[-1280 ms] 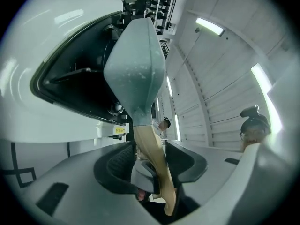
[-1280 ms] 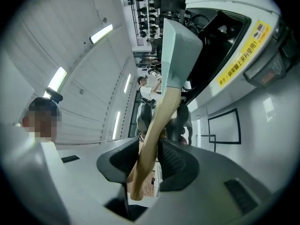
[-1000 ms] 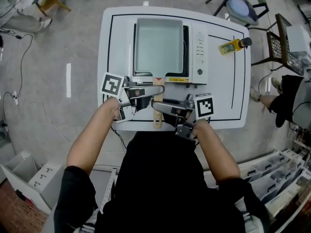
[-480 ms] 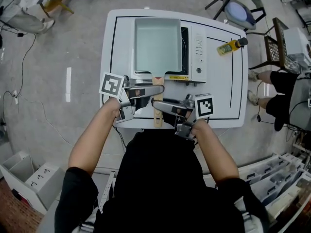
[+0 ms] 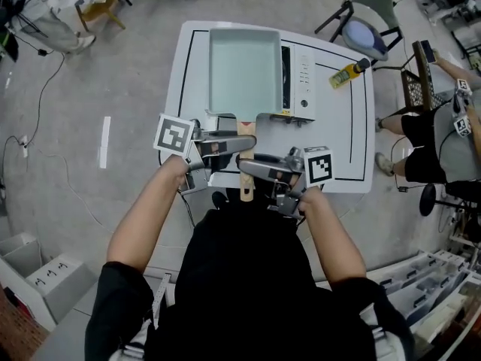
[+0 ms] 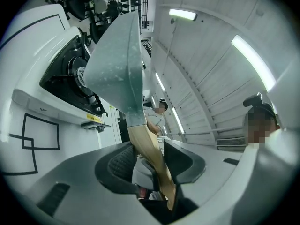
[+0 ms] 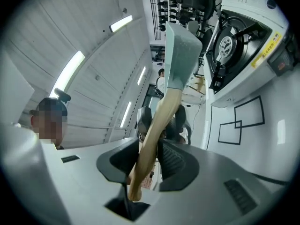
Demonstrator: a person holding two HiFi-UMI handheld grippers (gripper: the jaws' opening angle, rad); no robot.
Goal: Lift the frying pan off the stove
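Observation:
A rectangular pale green frying pan [image 5: 244, 70] with a wooden handle [image 5: 246, 173] hangs over the white portable gas stove [image 5: 302, 81]. Both grippers grasp the handle. My left gripper [image 5: 248, 138] is shut on it close to the pan, and my right gripper [image 5: 242, 162] is shut on it nearer the free end. In the left gripper view the pan [image 6: 117, 64] tilts up, clear of the black burner [image 6: 70, 74], with the handle [image 6: 149, 149] pinched in my left gripper [image 6: 150, 161]. The right gripper view shows the pan [image 7: 180, 55] away from the burner [image 7: 229, 46] and my right gripper [image 7: 147, 156] on the handle [image 7: 157, 125].
The stove stands on a white table [image 5: 342, 153] with black outline marks. A yellow bottle [image 5: 346, 74] lies at the table's far right. A chair [image 5: 364, 25] and a seated person [image 5: 443, 134] are to the right. Cables [image 5: 34, 119] run across the floor at left.
The pan has come up off the stove, looks larger and sits further up in the head view. Both grippers have kept their hold on the handle.

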